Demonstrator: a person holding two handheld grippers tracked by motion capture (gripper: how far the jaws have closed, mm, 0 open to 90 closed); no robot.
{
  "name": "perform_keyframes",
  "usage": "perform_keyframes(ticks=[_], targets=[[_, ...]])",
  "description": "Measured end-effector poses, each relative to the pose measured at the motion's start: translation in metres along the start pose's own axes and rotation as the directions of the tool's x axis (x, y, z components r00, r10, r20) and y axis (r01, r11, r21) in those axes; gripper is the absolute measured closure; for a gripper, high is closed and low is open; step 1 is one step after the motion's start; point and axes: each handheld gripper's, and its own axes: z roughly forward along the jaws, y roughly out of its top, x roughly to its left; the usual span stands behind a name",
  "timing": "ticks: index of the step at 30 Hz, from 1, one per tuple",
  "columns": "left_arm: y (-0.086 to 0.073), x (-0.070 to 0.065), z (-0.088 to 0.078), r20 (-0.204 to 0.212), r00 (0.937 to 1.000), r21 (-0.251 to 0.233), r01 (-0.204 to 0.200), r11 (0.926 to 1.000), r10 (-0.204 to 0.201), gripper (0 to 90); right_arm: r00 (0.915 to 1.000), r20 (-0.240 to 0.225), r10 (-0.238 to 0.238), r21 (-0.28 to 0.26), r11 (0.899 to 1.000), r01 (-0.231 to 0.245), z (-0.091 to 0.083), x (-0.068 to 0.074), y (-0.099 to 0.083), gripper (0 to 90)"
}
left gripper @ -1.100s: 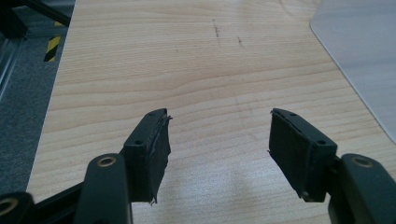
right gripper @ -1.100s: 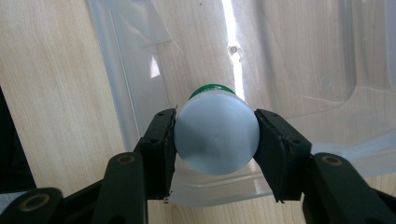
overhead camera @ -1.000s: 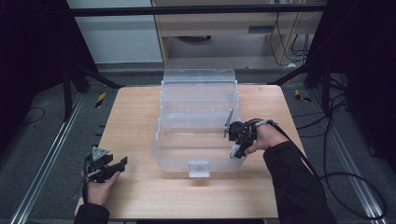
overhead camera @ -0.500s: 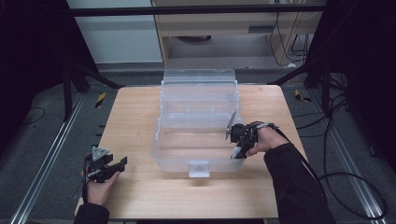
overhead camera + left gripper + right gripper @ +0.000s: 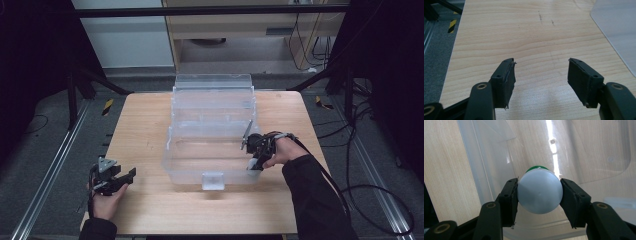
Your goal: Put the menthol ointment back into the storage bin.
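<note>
- The right gripper (image 5: 255, 150) sits at the clear plastic bin's (image 5: 212, 117) 3 o'clock rim, jaws clamped on a white-capped bottle (image 5: 539, 192).
- In the right gripper view the cap faces the camera; only a green sliver of the body shows at its 12 o'clock, the rest hidden behind it.
- From the high view the bottle (image 5: 253, 164) is a pale blur under the hand.
- The left gripper (image 5: 541, 75) rests at the wooden table's (image 5: 145, 125) 7 o'clock corner, jaws spread, nothing between them.
- The bin's corner is cut off at that view's 2 o'clock edge.
</note>
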Motion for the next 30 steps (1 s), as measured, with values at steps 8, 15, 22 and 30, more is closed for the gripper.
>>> perform_keyframes(ticks=[8,15,22,30], targets=[[0.0,0.0,0.0,-0.002,1.0,0.0,0.001,1.0,-0.001,38.3,0.9999,0.01,0.004,0.01,1.0,-0.004,-0.001,0.001,0.001,49.5],[0.0,0.001,0.0,0.0,1.0,0.0,0.001,1.0,-0.001,38.2,0.9992,0.039,0.012,-0.028,1.0,-0.011,-0.007,0.005,-0.002,46.8],[0.0,0.0,-0.001,0.001,1.0,0.001,-0.002,1.0,0.002,38.2,0.9945,0.09,0.053,-0.125,0.991,-0.041,-0.024,0.012,-0.01,38.4],[0.0,0.0,-0.001,-0.001,1.0,0.0,0.005,1.0,-0.005,38.1,0.9746,0.176,0.138,-0.299,0.951,-0.081,-0.052,0.023,-0.03,31.4]])
